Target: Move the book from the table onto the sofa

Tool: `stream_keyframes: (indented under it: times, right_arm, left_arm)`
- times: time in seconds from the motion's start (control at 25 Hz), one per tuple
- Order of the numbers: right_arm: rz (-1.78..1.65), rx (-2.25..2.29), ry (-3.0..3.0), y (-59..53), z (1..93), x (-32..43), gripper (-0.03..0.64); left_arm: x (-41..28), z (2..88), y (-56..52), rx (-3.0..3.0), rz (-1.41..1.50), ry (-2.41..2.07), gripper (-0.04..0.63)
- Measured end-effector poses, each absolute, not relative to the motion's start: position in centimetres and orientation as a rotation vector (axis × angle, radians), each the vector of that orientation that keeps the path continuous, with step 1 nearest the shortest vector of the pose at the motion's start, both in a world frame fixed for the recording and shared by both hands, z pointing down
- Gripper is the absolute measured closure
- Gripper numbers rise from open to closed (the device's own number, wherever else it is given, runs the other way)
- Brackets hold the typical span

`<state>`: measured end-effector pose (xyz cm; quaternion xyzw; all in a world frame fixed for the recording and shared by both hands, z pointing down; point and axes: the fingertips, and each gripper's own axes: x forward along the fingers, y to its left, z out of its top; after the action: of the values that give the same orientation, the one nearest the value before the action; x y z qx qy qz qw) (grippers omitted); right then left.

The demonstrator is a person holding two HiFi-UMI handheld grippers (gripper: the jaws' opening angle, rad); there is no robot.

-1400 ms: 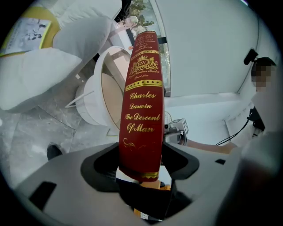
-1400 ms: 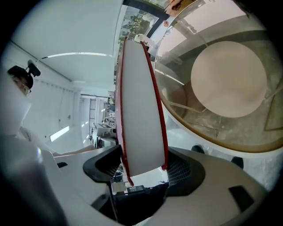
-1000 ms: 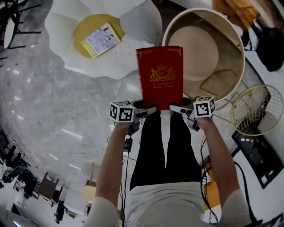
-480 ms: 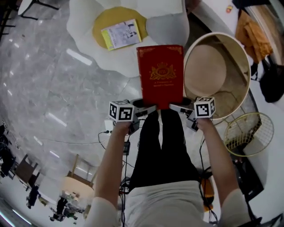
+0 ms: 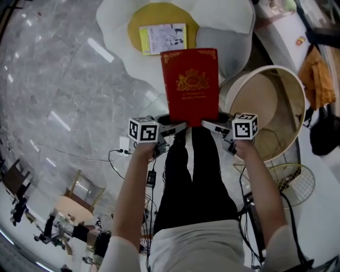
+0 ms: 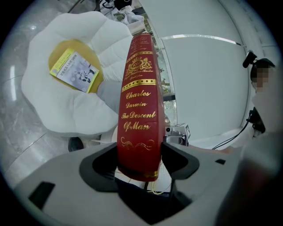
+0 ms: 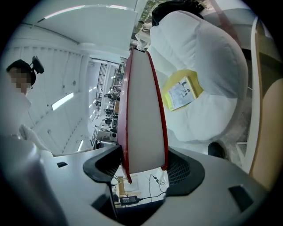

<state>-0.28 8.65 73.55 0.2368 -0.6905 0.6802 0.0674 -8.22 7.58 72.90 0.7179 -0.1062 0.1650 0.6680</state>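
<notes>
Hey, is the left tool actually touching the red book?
Touching. In the left gripper view, the jaws of the left tool press on both covers of the red book, with no gap on either side.

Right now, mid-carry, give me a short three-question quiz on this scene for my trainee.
1. True or false: both the left hand-held gripper and the right hand-held gripper are clamped on the red book.
2. Which title is on the book's spine? A) The Descent of Man B) Moby Dick C) Great Expectations
3. Fill in: a ____ lies on the yellow centre of the white flower-shaped sofa.
Key: 1 true; 2 A; 3 booklet.
</notes>
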Motion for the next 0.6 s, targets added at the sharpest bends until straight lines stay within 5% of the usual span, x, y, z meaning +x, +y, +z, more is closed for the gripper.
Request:
stream_keyframes:
  times: [0.6]
  right_arm:
    - [1.987, 0.6, -2.08, -0.9, 76.4, 0.5, 0.293]
  left_arm:
    - [-7.3, 75.8, -0.9, 1.572, 0.267, -0.327, 0.299]
